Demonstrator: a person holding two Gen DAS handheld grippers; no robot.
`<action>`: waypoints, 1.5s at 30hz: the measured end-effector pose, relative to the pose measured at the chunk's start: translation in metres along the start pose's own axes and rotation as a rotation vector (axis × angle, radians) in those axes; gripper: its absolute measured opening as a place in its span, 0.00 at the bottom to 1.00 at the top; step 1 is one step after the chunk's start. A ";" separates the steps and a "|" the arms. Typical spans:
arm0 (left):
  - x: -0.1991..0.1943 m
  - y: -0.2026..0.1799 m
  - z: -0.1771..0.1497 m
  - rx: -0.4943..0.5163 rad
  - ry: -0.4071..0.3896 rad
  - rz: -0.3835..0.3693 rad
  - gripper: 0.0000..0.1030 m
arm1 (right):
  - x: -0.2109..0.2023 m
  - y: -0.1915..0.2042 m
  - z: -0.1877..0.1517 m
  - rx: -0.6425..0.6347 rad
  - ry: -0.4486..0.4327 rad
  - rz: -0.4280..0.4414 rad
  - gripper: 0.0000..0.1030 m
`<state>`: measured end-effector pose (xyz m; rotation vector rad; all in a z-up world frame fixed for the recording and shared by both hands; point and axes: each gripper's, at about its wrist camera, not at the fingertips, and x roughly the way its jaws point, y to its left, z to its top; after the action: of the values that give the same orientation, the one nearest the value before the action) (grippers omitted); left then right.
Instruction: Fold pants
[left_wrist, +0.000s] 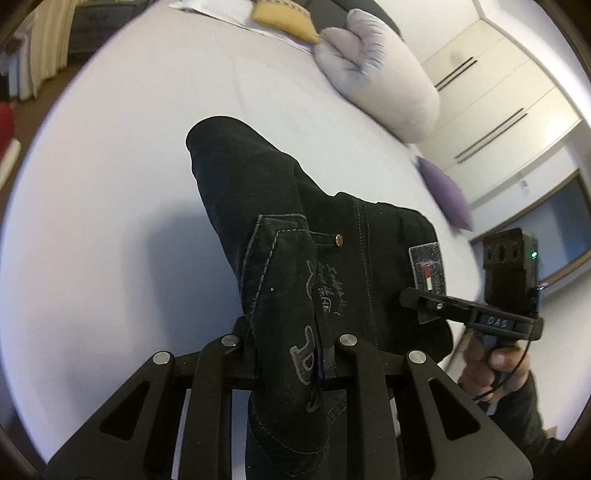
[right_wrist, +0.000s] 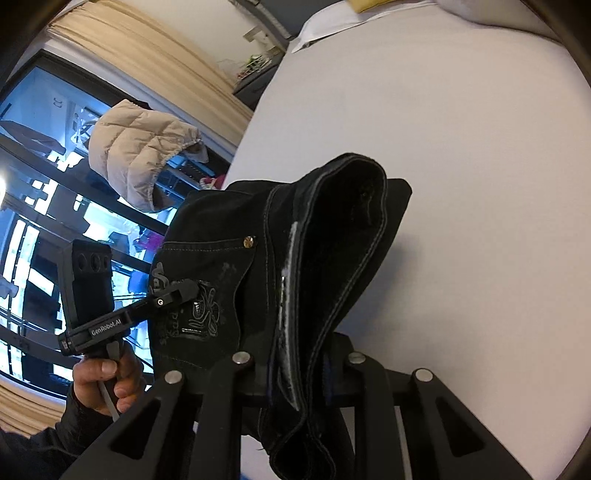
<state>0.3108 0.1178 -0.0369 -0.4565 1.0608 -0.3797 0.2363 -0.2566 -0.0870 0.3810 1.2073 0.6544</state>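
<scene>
Black jeans (left_wrist: 258, 192) hang lifted over a white bed (left_wrist: 129, 147), the legs trailing down to the sheet. At the bottom of the left wrist view my left gripper (left_wrist: 288, 354) is shut on a bunched fold of the stitched pocket and waistband. My right gripper (left_wrist: 424, 306) shows at the right, pinching the waistband near the sewn label (left_wrist: 424, 266), with a hand (left_wrist: 495, 365) on its handle. In the right wrist view my right gripper (right_wrist: 299, 365) clamps the waistband of the jeans (right_wrist: 332, 221), and the left gripper (right_wrist: 188, 288) bites the embroidered pocket.
A pale bolster pillow (left_wrist: 380, 74), a yellow cushion (left_wrist: 284, 18) and a purple cushion (left_wrist: 447, 192) lie along the bed's far side, with white wardrobe doors (left_wrist: 498, 92) behind. A beige puffer jacket (right_wrist: 140, 147) hangs by a dark window with curtains (right_wrist: 147, 48).
</scene>
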 end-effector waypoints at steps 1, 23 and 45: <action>0.001 0.008 0.007 -0.003 -0.002 0.018 0.17 | 0.010 0.002 0.008 -0.002 0.004 0.004 0.20; 0.036 0.115 0.032 -0.085 -0.044 0.189 0.69 | 0.085 -0.035 0.032 0.167 -0.033 -0.036 0.56; -0.232 -0.127 -0.120 0.286 -0.817 0.824 1.00 | -0.200 0.197 -0.095 -0.335 -1.084 -0.379 1.00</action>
<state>0.0912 0.1073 0.1530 0.1175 0.3144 0.3769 0.0540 -0.2436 0.1466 0.1594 0.1108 0.2236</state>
